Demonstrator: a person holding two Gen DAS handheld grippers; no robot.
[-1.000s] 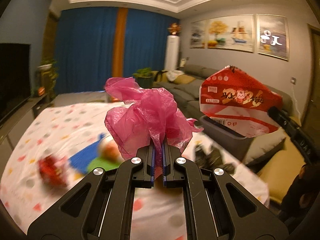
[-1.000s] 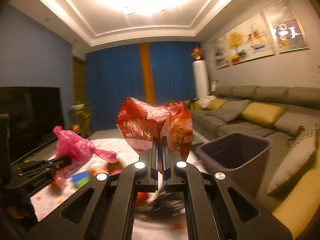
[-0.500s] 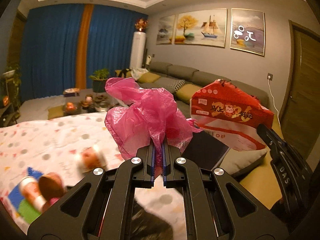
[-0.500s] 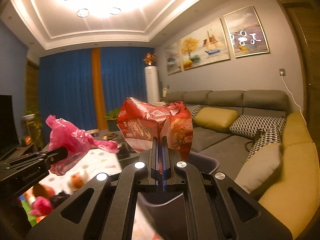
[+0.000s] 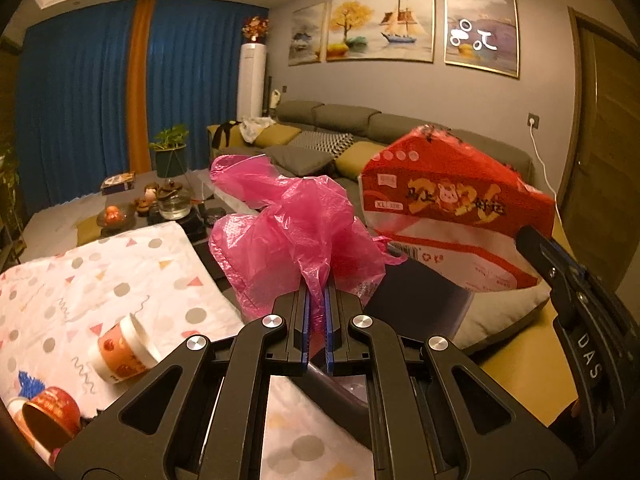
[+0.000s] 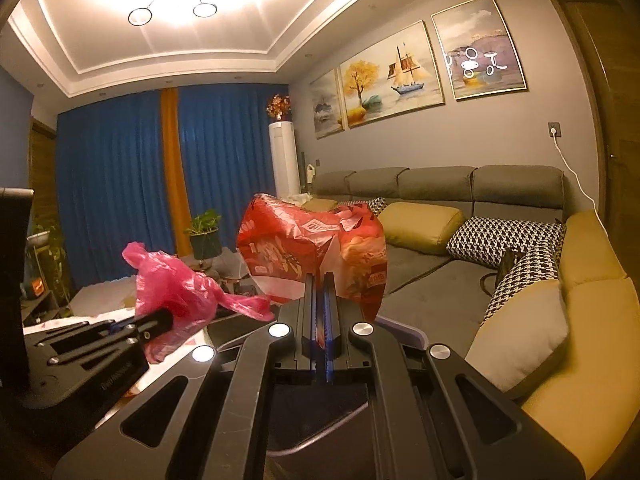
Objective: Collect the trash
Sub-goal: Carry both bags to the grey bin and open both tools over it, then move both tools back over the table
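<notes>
While left tongs (image 5: pixel 316 300) clench pink bag (image 5: pixel 296 236) bunched upward, right tongs (image 6: pixel 319 292) clench red wrapper (image 6: pixel 312 252), long axis sideways.

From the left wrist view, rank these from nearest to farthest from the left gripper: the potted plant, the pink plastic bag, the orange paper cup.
1. pink plastic bag, clamped in the left gripper.
2. orange paper cup, lower left, lying on the dotted cloth.
3. potted plant, far back by the blue curtains.

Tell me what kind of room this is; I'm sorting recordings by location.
A home living room, most likely: a grey sectional sofa with cushions, framed paintings on the wall, and blue floor-length curtains.
</notes>
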